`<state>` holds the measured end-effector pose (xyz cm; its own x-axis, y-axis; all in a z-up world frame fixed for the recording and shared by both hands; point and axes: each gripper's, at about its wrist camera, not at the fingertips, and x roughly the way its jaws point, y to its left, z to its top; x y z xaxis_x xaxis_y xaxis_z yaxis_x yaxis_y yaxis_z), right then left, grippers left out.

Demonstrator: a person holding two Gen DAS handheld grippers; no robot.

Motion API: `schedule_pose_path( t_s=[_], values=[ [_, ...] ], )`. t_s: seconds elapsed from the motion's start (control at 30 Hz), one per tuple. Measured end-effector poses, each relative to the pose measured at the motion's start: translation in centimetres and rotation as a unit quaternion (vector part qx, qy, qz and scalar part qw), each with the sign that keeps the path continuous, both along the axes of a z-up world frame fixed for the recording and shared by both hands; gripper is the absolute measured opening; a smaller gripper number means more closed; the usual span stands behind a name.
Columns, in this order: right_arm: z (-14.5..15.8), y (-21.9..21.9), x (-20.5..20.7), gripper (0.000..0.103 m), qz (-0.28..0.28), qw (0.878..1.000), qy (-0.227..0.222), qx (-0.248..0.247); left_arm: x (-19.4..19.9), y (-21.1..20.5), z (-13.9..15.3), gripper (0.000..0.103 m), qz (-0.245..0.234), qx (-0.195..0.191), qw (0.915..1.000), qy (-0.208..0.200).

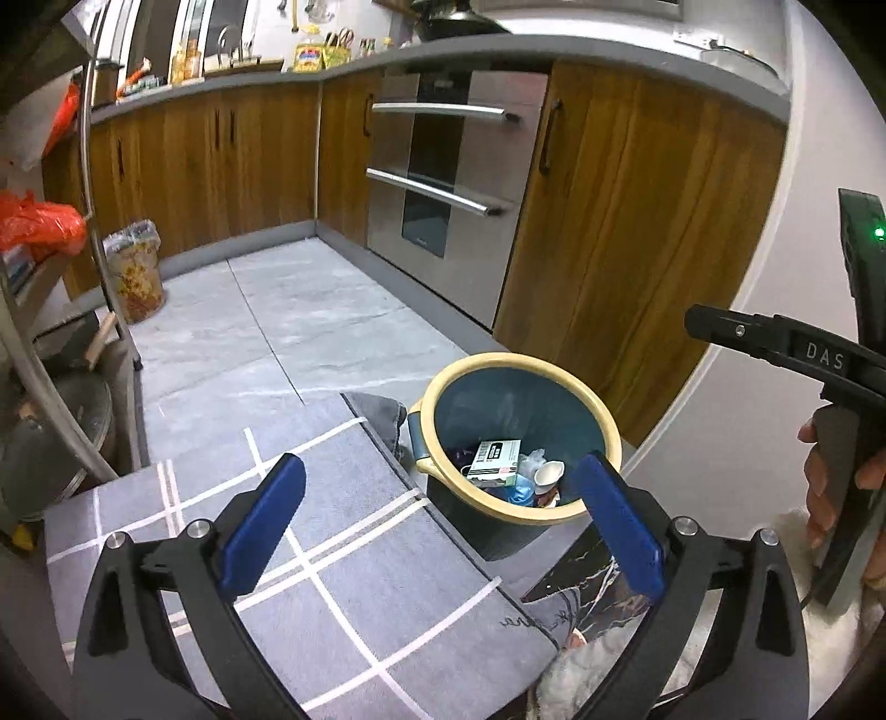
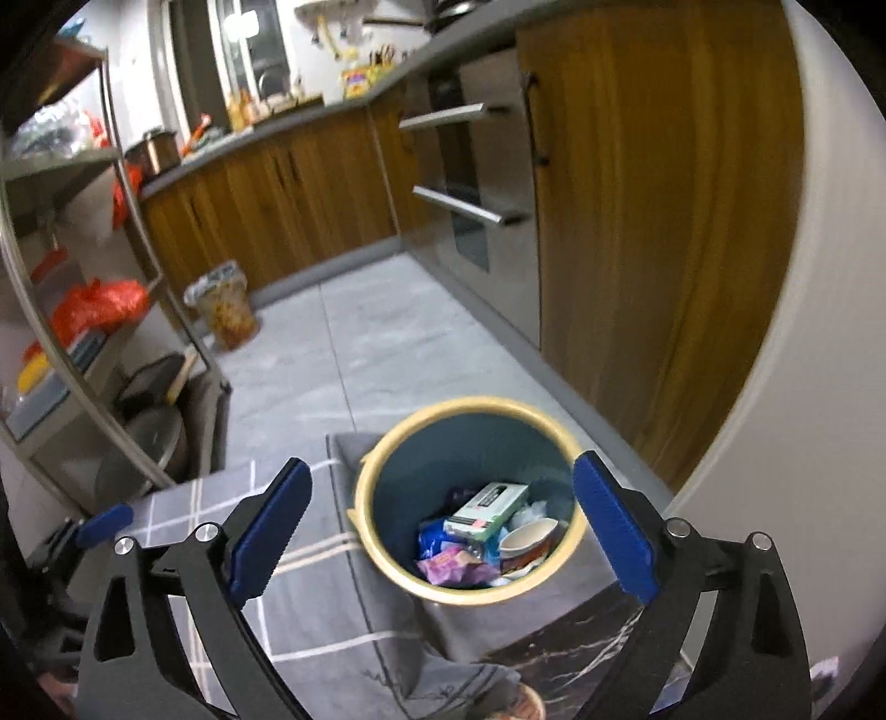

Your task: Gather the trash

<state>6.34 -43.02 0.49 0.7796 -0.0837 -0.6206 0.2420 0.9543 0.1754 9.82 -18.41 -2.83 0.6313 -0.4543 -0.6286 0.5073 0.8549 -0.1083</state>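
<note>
on the far left stands a metal shelf rack (image 1: 83, 183) with an orange plastic bag (image 1: 33, 224) on it, and near its foot a tied-up bag with a printed pattern (image 1: 133, 277) sits on the grey tiled floor (image 1: 288, 327). next to it, more to the front, lies a grey mat with white lines (image 1: 332, 554). the left tongs (image 1: 443, 526) hang above this mat with the blue pads (image 1: 260, 526) spread wide, released, and nothing is between them. just beside the mat's right edge stands the trash bin (image 1: 443, 387), blue with a cream rim. the trash is inside it: a small white box (image 2: 487, 507), a paper cup (image 2: 526, 543), a pink wrapper (image 2: 448, 567) and a blue wrapper (image 2: 432, 534). the right tongs (image 2: 443, 531) hover over the open bin, also spread wide and holding nothing. behind the bin is a steel oven (image 1: 448, 166) between wooden cupboard doors (image 1: 637, 221) under a grey tabletop (image 1: 554, 50). on the far right of the left wrist view a hand (image 1: 841, 487) holds the handle of the other tool
</note>
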Motion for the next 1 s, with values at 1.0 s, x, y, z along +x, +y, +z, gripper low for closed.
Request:
schedule_pose_path(
  t_s=[1.0],
  values=[
    [2.2, 5.4, -5.6, 0.098, 0.017, 0.988, -0.108, -0.107, -4.8, 0.3, 2.3, 0.097, 0.021, -0.004, 0.9961, -0.085]
  ],
)
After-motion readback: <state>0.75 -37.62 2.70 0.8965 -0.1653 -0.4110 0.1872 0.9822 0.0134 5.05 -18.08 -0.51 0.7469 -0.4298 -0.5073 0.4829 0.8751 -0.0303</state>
